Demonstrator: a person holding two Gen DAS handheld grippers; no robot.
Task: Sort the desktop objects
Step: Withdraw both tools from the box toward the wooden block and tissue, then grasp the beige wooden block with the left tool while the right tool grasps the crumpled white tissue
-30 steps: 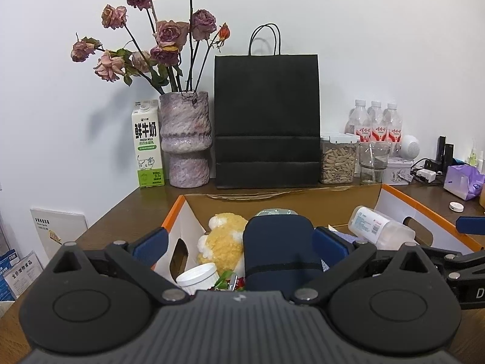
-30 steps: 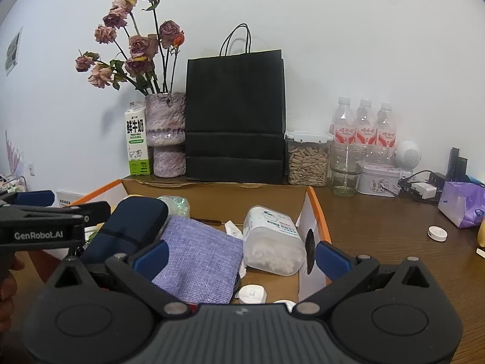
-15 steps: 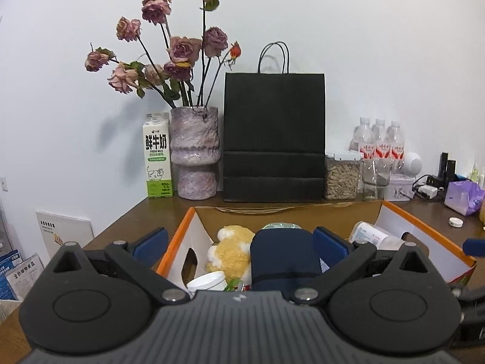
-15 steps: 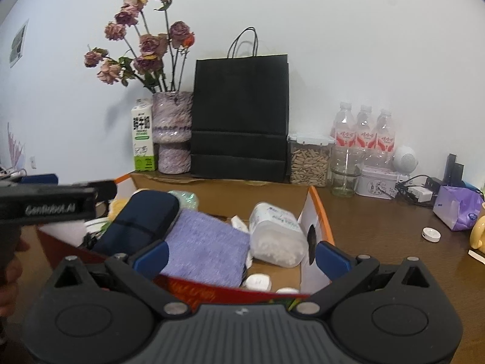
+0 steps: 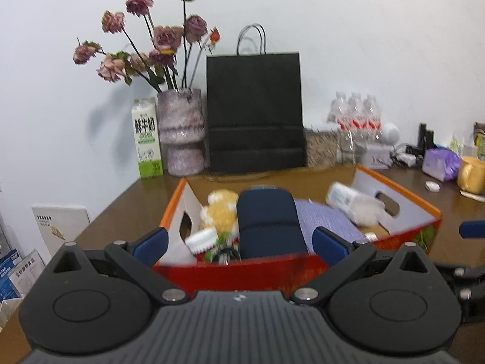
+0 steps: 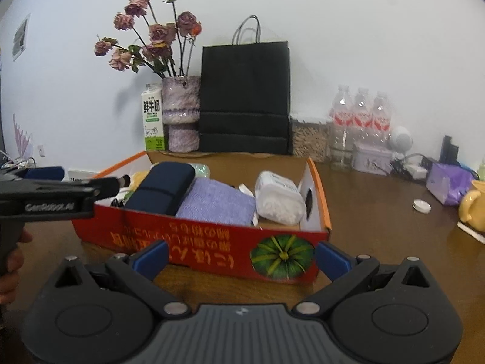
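An open cardboard box with an orange rim and red front stands on the brown desk. Inside lie a navy case, a yellow plush toy, a purple cloth pouch, a white jar and a white lid. My left gripper is open, just short of the box's front wall, holding nothing. My right gripper is open too, in front of the pumpkin picture. The left gripper's near finger reaches over the box's left corner, a hand on its handle.
Along the wall stand a milk carton, a vase of dried roses, a black paper bag, a grain jar and water bottles. To the right lie a purple tissue pack, a yellow mug and a white cap.
Both grippers have drawn back from over the box, so its red front wall now shows in both views. Both stay open and hold nothing.
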